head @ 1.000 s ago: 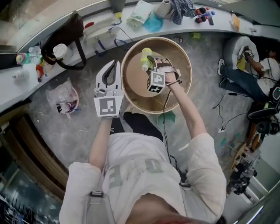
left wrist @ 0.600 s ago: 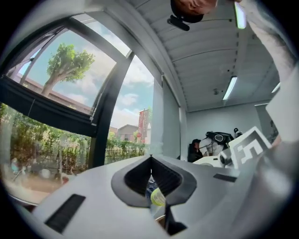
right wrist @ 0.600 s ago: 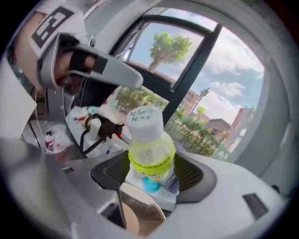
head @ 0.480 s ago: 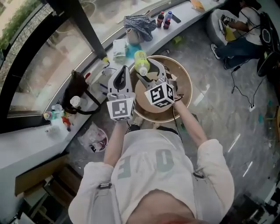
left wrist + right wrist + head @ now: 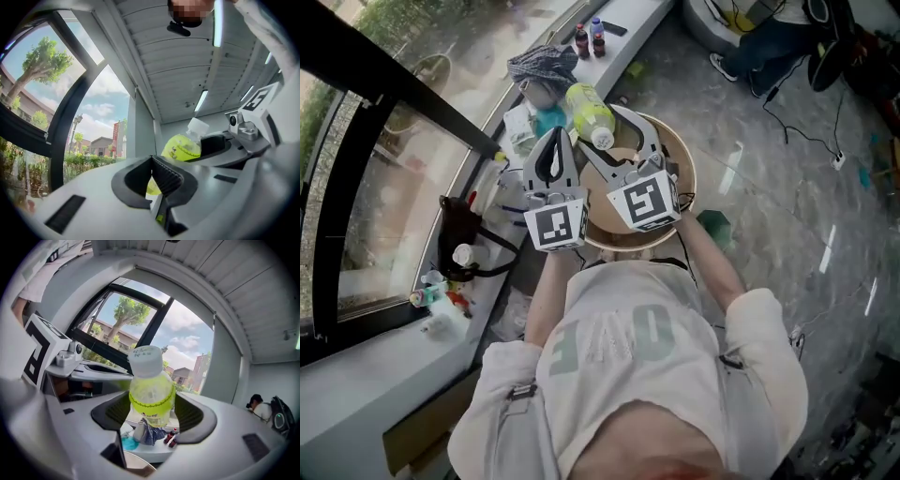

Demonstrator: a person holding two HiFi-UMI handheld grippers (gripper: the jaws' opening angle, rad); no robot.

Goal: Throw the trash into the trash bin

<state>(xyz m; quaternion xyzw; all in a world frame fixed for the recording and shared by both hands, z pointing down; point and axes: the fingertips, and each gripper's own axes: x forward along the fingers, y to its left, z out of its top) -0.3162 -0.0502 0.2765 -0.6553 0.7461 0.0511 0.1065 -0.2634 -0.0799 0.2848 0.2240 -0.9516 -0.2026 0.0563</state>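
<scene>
Above the round trash bin (image 5: 630,247), the right gripper (image 5: 607,129) is clamped on a yellow-green, white-capped plastic bottle (image 5: 587,107). Over the bin's left rim, the left gripper (image 5: 555,148) has its jaws together, empty.

Bottle (image 5: 151,392): yellow-green, white cap. Left gripper (image 5: 152,176) and right gripper (image 5: 152,411): pale grey shells, black ribbed pads; black-and-white square markers are borne on the cubes. Trash bin (image 5: 684,178): tan. Shirt (image 5: 619,347): white, grey lettering. Cloth (image 5: 542,64): blue-and-white check. Floor (image 5: 769,206): grey, veined.
</scene>
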